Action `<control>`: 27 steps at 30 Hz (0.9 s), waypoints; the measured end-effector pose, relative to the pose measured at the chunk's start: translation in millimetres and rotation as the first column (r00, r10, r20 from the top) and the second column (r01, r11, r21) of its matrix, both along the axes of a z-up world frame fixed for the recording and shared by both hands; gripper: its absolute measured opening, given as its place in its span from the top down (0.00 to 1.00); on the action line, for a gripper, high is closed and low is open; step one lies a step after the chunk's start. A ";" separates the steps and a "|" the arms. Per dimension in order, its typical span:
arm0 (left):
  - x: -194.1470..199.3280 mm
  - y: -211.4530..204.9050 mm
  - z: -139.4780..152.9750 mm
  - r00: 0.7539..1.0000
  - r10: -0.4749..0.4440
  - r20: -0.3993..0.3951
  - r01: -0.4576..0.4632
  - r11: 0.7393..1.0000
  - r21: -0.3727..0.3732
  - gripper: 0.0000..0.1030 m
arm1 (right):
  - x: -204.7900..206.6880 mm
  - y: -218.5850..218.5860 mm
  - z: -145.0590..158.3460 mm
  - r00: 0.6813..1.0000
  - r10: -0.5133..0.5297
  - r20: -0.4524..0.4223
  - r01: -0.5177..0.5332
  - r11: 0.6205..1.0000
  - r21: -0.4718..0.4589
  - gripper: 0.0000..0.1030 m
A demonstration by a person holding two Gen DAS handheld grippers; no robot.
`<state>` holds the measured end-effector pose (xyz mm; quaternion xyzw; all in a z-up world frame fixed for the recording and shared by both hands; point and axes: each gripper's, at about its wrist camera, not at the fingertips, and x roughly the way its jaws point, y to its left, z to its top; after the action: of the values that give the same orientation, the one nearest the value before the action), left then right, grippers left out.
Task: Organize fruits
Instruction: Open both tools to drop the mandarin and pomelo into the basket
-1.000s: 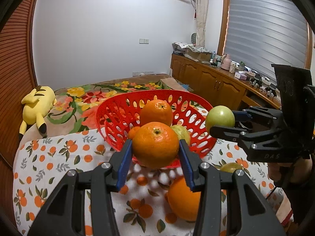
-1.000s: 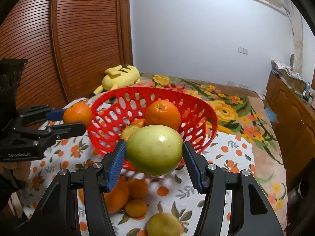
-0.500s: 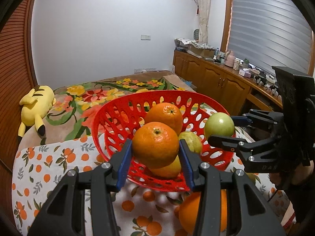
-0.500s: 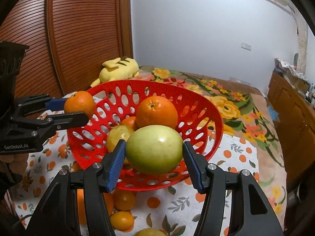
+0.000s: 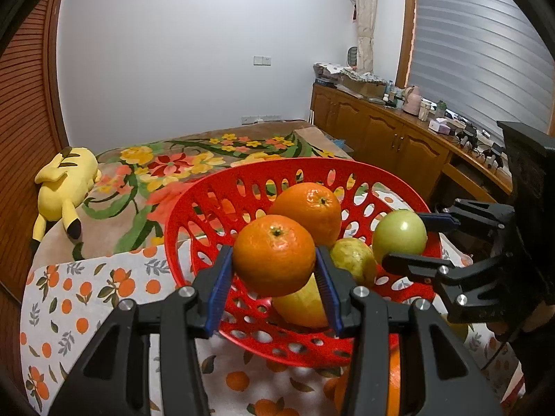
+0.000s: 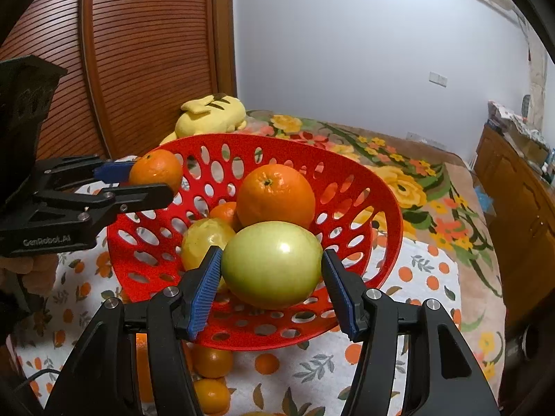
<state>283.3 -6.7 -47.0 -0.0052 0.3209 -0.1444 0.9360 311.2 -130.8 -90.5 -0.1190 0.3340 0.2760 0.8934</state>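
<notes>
A red perforated basket stands on the table and holds a large orange, a yellow-green fruit and other fruit. My left gripper is shut on an orange above the basket's near-left rim. My right gripper is shut on a green apple above the basket's right side.
Several loose oranges lie on the orange-print tablecloth in front of the basket. A yellow plush toy lies on the floral bed behind. A wooden cabinet stands at the right, a slatted wooden door at the left.
Both grippers have moved forward and up over the basket with their fruit still held. The basket now sits lower and nearer in both views.
</notes>
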 end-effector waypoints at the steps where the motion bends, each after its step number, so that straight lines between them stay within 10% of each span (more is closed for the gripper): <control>1: 0.6 -0.1 0.0 1.000 0.000 0.000 0.000 1.000 0.000 0.56 | -1.4 -0.1 1.2 1.000 0.004 0.005 -0.004 1.000 0.007 0.42; 27: 10.6 0.4 0.9 1.000 0.006 -0.011 -0.006 1.000 0.014 0.56 | -26.9 -20.4 11.3 1.000 -0.020 0.014 0.019 0.998 0.052 0.41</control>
<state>293.9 -6.2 -46.1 -0.0005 0.3270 -0.1395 0.9347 284.3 -151.2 -79.2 -0.0947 0.3214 0.2749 0.9012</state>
